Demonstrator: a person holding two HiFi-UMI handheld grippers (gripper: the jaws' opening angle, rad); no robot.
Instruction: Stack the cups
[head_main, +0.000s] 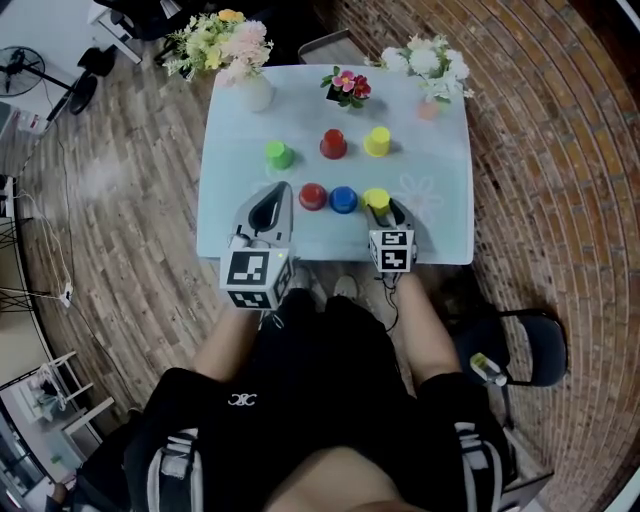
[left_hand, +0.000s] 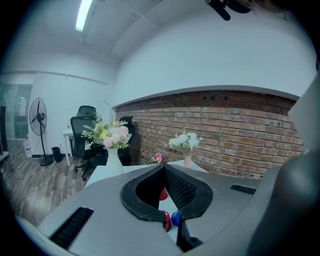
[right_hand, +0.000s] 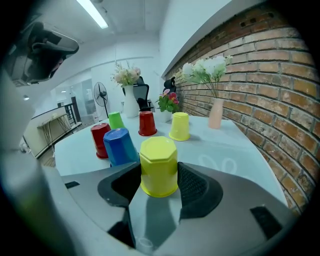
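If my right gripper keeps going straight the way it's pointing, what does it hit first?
Most likely the far yellow cup, standing upside down straight ahead of the right gripper, which is clamped on the near yellow cup. Depth is hard to judge.

The left gripper (left_hand: 163, 168) is pointing forward with its jaw tips touching and nothing between them. The right gripper (head_main: 379, 206) is squeezing a yellow cup (right_hand: 159, 159) between its jaws. Both bare arms are reaching forward.
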